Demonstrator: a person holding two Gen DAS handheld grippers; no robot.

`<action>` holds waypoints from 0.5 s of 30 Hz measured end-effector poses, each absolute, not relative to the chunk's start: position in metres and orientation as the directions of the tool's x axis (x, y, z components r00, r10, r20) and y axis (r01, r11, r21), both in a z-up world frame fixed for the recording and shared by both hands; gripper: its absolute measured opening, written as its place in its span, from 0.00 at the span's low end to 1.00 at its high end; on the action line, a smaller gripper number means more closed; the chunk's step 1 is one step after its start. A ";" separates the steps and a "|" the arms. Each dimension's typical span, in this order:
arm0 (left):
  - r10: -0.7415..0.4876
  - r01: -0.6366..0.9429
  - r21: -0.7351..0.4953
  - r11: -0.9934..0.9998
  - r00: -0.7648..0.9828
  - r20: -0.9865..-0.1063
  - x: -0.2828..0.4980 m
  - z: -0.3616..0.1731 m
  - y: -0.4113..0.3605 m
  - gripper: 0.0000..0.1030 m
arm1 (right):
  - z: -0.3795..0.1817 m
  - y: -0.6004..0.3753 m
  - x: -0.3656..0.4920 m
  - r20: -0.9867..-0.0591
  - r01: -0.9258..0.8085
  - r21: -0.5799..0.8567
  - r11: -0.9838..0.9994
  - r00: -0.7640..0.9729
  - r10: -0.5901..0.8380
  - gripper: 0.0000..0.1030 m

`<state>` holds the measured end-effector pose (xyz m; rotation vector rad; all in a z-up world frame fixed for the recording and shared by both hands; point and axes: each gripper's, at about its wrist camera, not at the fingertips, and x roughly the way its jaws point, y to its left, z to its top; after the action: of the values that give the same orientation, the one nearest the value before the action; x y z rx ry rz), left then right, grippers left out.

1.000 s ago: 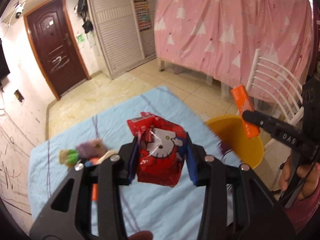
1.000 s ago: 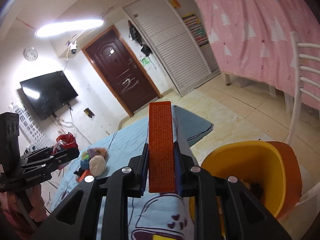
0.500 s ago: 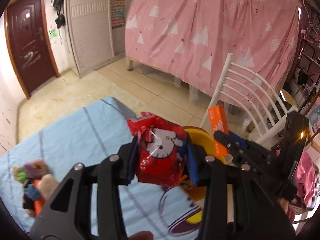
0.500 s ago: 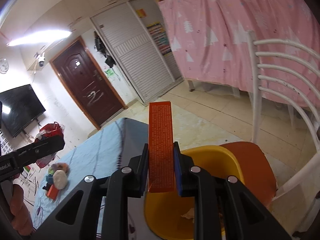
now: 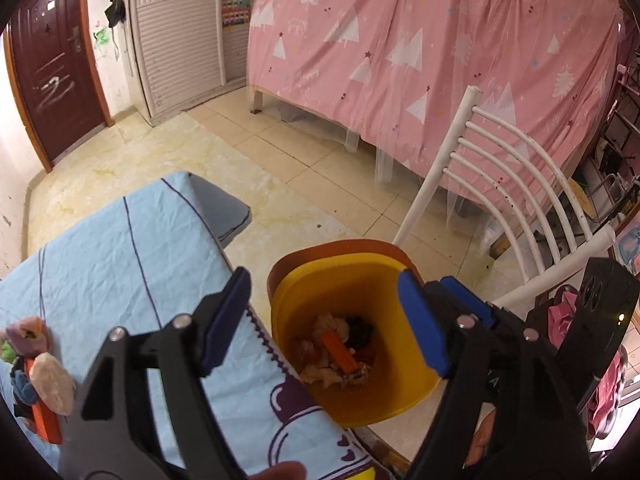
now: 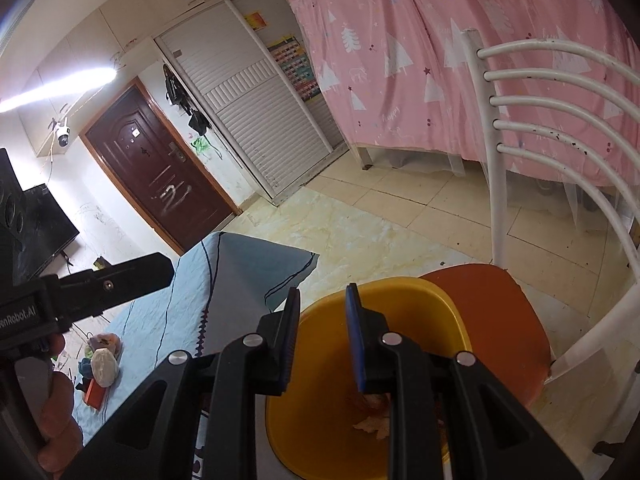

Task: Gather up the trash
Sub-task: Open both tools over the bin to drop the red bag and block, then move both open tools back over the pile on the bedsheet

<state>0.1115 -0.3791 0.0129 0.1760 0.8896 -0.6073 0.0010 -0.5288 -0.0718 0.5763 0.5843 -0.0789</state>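
Above the yellow bin (image 5: pixel 352 280), the left gripper (image 5: pixel 324 312) and right gripper (image 6: pixel 322 334) hung with jaws apart, empty. Trash, including an orange box (image 5: pixel 339 351), lay inside; more litter (image 5: pixel 36 364) sat on the blue-clothed table (image 5: pixel 120 264).

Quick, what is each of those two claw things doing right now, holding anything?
Left gripper: open, holding nothing, above the yellow bin.
Right gripper: open, holding nothing, also over the bin.
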 end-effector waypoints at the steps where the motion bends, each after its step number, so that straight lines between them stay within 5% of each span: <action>1: -0.422 0.563 -0.101 0.820 0.477 -0.771 0.111 0.014 -0.377 0.70 | -0.071 -0.528 0.001 -0.540 0.227 0.491 0.841 0.837 0.090 0.16; 15: -0.397 0.481 -0.131 0.867 0.506 -0.766 0.119 0.029 -0.325 0.71 | -0.049 -0.494 0.007 -0.498 0.118 0.474 0.873 0.853 0.155 0.16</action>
<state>0.1195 -0.3252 0.0293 0.1033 0.8951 -0.5308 0.0073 -0.4940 -0.0489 0.5168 0.5542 0.0207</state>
